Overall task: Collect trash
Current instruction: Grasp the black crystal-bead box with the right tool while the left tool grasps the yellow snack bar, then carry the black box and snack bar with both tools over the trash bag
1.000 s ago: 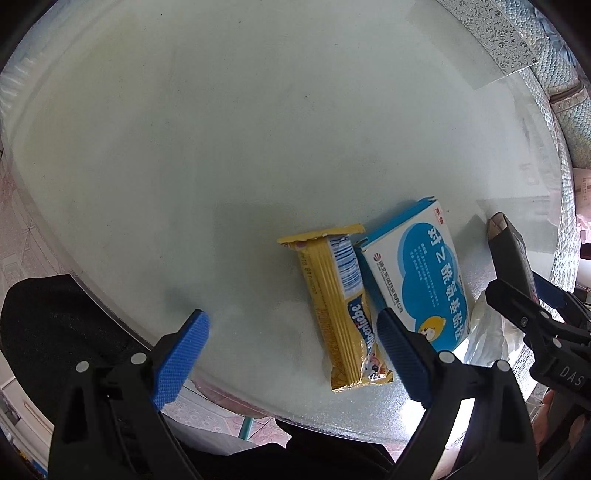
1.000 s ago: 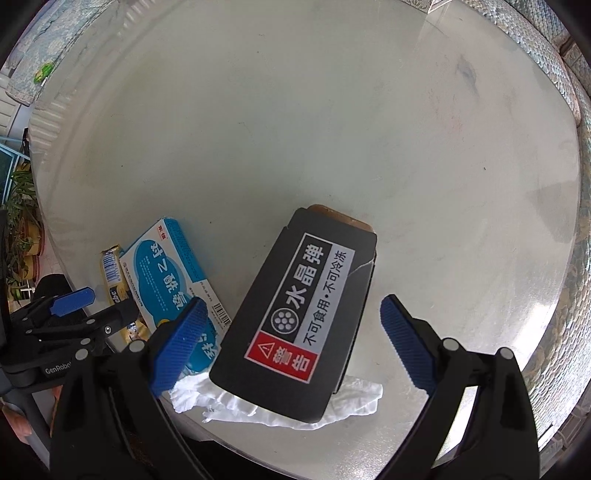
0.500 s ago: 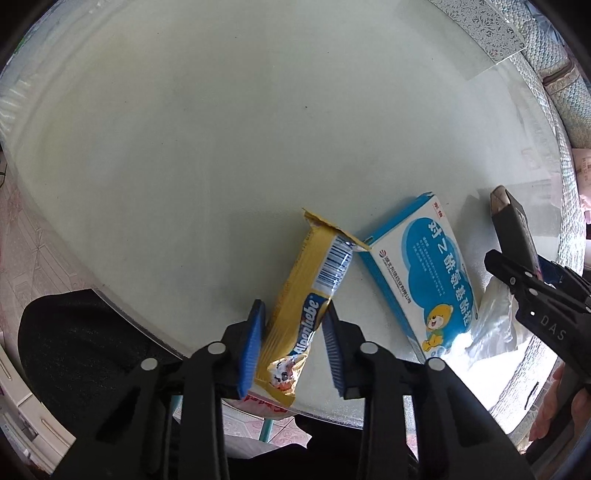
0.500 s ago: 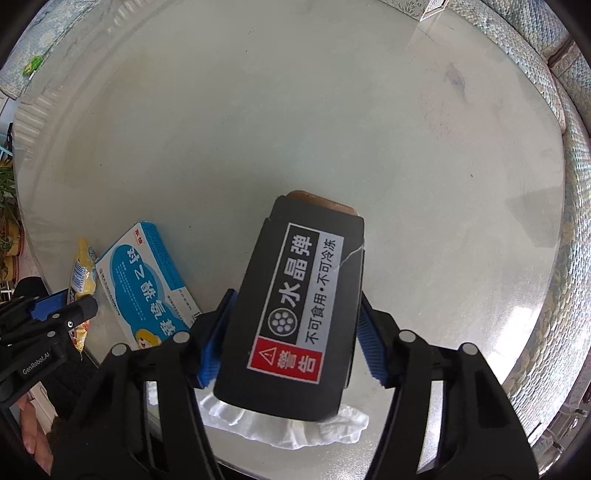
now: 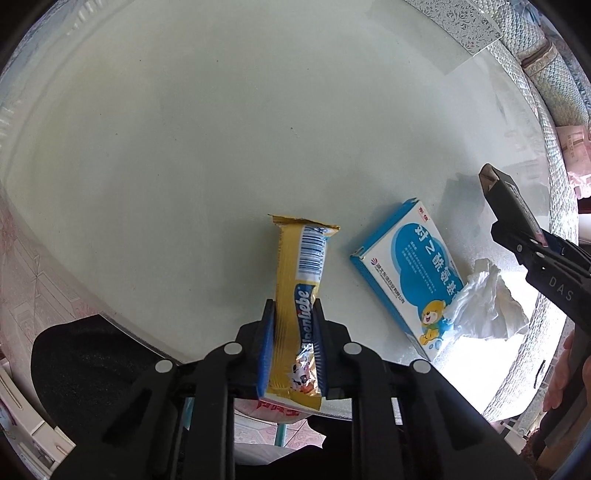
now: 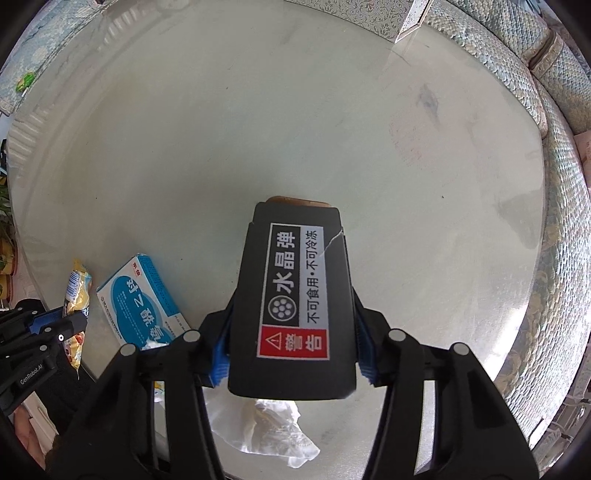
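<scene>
My left gripper [image 5: 292, 341] is shut on a yellow snack wrapper [image 5: 301, 280] and holds it up over the near edge of the round glass table [image 5: 221, 129]. My right gripper [image 6: 291, 347] is shut on a black box [image 6: 295, 295] with a white and red warning label, lifted above the table. A blue and white medicine box [image 5: 410, 266] lies flat on the table between the two grippers, and shows in the right wrist view [image 6: 142, 299] too. A crumpled white tissue [image 5: 487, 306] lies at its near end and below the black box [image 6: 273, 428].
A woven cushioned seat [image 6: 554, 74] curves round the far right of the table. A silver patterned box [image 5: 454, 18] stands at the far edge. A black bag [image 5: 85, 362] sits below the table's near left edge, tiled floor beside it.
Both grippers went from open to shut. The left one closed on the yellow wrapper and turned it upright; the right one closed on the black box and lifted it off the tissue.
</scene>
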Tool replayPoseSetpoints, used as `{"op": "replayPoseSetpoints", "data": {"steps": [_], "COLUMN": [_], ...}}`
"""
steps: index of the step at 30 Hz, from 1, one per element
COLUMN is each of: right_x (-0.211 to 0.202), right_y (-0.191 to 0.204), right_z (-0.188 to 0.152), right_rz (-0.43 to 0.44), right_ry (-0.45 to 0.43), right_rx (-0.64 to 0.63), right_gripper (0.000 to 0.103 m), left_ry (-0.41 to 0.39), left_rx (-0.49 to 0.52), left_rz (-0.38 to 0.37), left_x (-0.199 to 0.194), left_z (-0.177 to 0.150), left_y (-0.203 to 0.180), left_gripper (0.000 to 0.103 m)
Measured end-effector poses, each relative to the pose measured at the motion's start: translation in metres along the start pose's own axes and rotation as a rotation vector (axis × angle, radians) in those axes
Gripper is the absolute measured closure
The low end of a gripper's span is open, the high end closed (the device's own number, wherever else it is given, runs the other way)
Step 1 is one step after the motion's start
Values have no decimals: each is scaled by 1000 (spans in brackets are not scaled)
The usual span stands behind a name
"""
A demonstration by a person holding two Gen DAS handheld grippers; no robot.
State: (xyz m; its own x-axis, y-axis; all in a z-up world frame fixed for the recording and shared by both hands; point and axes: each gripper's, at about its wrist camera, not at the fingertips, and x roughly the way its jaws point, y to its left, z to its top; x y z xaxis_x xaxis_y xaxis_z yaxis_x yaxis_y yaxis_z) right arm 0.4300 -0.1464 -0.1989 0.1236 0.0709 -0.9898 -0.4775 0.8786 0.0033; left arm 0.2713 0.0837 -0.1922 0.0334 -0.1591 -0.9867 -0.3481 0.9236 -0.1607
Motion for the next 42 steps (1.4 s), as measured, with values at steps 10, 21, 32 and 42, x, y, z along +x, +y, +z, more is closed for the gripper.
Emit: {"op": "replayPoseSetpoints", "data": {"steps": [10,21,32,42], "right_x": [-39,-128,-171,-179], "right_y": [44,81,127,161], "right_z": [-33,-90,-159,-217], "right_rz": [-48,-89,-96,-81], "right_ry": [-72,-158,-196,-214], "right_rx": [6,-20,-49,-48], "right_gripper": [50,50,50,50], "left_ry": [-69,-147,-154,-174], "left_rx": [74,329,467,547], "left_rz": [24,44,32,40], "left_x": [-35,-99,-124,-121], "left_z": [8,-22,-69,-112], "left_y": [-13,-46,-37,-28], "left_gripper": [84,84,84,84]}}
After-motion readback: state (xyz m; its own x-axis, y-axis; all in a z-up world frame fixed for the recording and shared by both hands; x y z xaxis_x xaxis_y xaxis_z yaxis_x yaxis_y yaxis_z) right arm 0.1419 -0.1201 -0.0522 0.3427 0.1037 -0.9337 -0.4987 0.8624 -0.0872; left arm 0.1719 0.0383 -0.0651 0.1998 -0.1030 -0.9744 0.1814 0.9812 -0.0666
